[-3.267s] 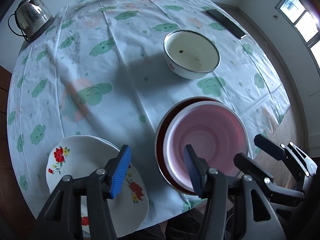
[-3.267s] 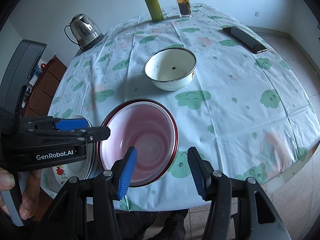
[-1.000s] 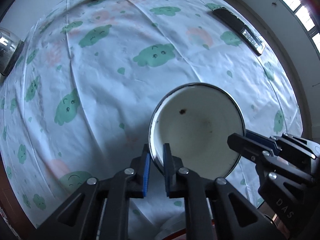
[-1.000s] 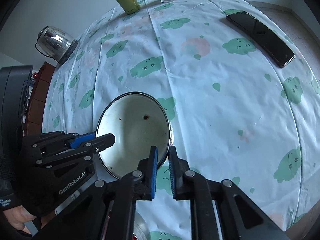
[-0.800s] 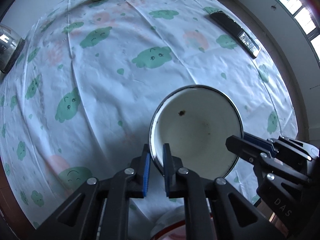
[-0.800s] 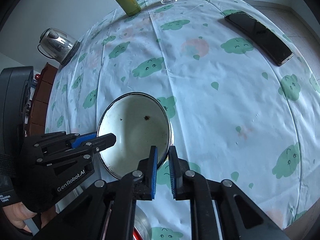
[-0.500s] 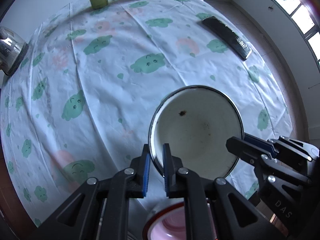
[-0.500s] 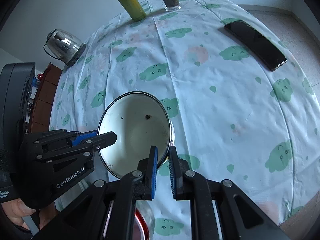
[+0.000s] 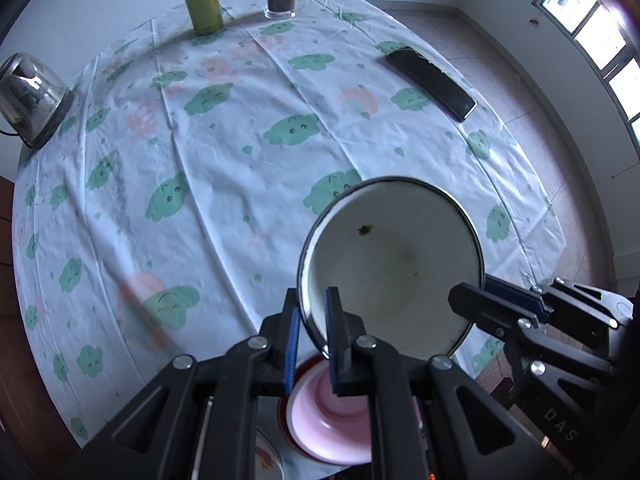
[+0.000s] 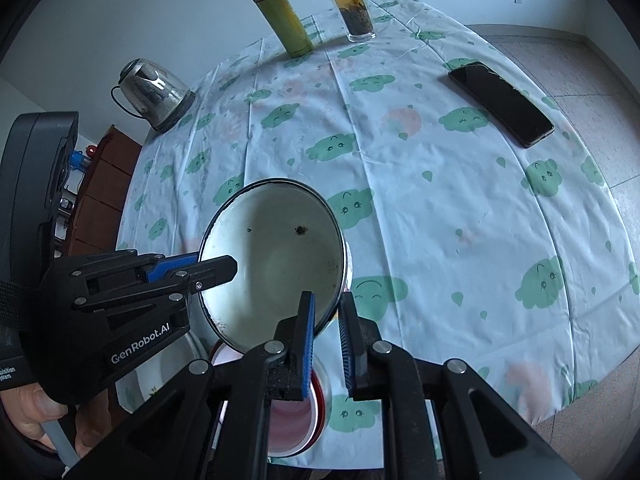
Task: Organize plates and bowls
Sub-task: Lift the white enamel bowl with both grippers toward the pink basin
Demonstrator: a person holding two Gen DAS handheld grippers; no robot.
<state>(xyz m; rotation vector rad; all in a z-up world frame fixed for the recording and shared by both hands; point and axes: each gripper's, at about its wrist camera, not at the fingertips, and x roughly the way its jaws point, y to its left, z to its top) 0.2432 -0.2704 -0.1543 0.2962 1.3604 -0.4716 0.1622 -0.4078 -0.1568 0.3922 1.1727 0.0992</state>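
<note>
We hold the white bowl (image 9: 394, 264) by its rim from two sides, clear of the tablecloth (image 9: 224, 152). Our left gripper (image 9: 311, 334) has its jaws nearly closed, with only the thin rim of the bowl between the blue pads (image 9: 292, 344), one pad outside the wall and one inside. Our right gripper (image 10: 326, 334) is pinched the same way on the opposite edge of the rim, its jaws just as narrow. In the left wrist view the right gripper reaches in from the right side of the bowl; in the right wrist view the left gripper comes in from the left, and a hand (image 10: 36, 420) grips its handle.

The bowl is tilted toward us, so that we look into it; a dark speck (image 9: 364, 231) sits on its inner wall beyond the jaws. Directly beneath the jaws lies the pink bowl (image 9: 328, 412) nested in a red-rimmed one, and to its left shows the edge of a flowered plate (image 9: 266, 456).

Far ahead of the jaws stand a green flask (image 10: 282, 20) and a glass tea bottle (image 10: 348, 0). A kettle (image 10: 154, 94) is off to the left and a phone (image 10: 500, 104) to the right.
</note>
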